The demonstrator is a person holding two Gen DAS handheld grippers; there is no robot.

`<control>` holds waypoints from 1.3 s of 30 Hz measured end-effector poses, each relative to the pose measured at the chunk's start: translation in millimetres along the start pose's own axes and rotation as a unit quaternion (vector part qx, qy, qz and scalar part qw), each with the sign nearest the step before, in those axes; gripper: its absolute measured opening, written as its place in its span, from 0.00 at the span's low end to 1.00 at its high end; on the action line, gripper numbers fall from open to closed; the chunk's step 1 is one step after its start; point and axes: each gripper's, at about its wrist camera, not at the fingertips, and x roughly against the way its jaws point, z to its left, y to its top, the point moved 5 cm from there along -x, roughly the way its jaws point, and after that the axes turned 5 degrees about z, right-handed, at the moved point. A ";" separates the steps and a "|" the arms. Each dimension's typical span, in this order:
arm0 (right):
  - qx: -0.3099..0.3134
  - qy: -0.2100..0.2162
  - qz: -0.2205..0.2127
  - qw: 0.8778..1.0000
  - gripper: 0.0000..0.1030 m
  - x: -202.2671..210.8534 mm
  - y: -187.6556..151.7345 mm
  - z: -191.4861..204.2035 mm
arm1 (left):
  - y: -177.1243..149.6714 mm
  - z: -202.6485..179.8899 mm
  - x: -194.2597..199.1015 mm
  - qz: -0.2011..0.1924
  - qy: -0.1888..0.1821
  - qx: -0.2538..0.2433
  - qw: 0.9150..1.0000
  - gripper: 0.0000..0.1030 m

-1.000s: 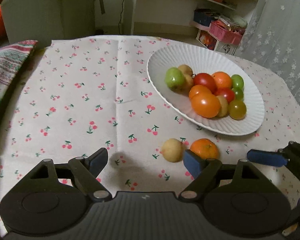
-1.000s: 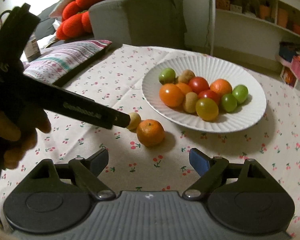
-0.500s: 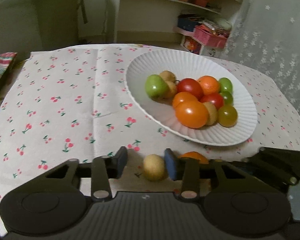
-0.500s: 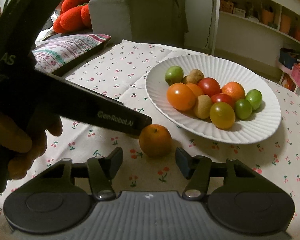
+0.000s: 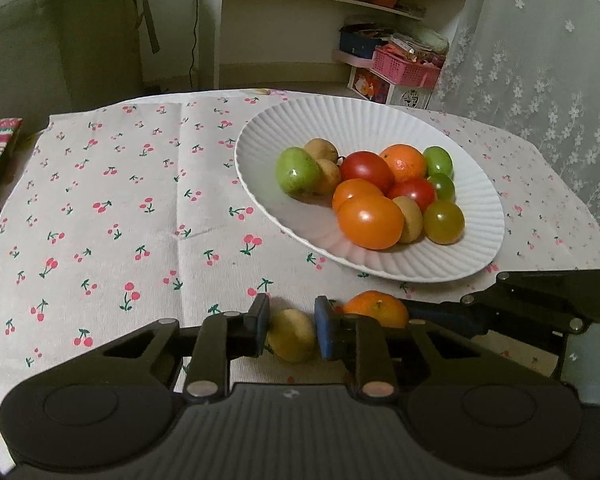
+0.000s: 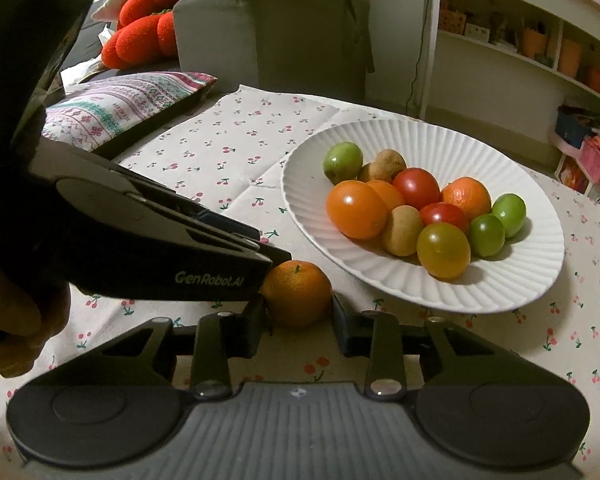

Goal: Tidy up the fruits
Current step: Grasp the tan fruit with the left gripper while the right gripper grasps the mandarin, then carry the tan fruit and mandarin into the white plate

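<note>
A white ribbed plate (image 5: 380, 120) (image 6: 512, 276) holds several fruits: orange, red and green tomatoes, small brown fruits and a mandarin. On the cherry-print cloth in front of it lie a small tan fruit (image 5: 291, 335) and a mandarin (image 5: 376, 309) (image 6: 297, 293). My left gripper (image 5: 290, 330) is shut on the tan fruit, both pads touching its sides. My right gripper (image 6: 298, 320) is shut on the mandarin. The left gripper's body crosses the right wrist view and hides the tan fruit there.
A patterned cushion (image 6: 116, 106) lies at the table's left edge, with a grey sofa (image 6: 268, 28) and red pillows behind. Shelves and a pink basket (image 5: 406, 68) stand beyond the table; a lace curtain hangs at the right.
Both grippers moved forward and closed: the left onto the tan fruit, the right onto the mandarin. A second ago both stood wide open, short of the fruits.
</note>
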 end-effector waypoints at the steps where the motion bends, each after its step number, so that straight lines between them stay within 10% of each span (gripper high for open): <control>1: 0.001 -0.001 -0.002 1.000 0.31 1.2 0.4 -0.1 | 0.3 0.3 1.3 0.001 -0.001 0.002 1.000 0.08; 39: -0.031 -0.011 -0.096 0.995 0.30 46.0 33.6 -24.3 | 65.5 -6.4 51.2 -0.061 -0.033 0.065 0.995 0.08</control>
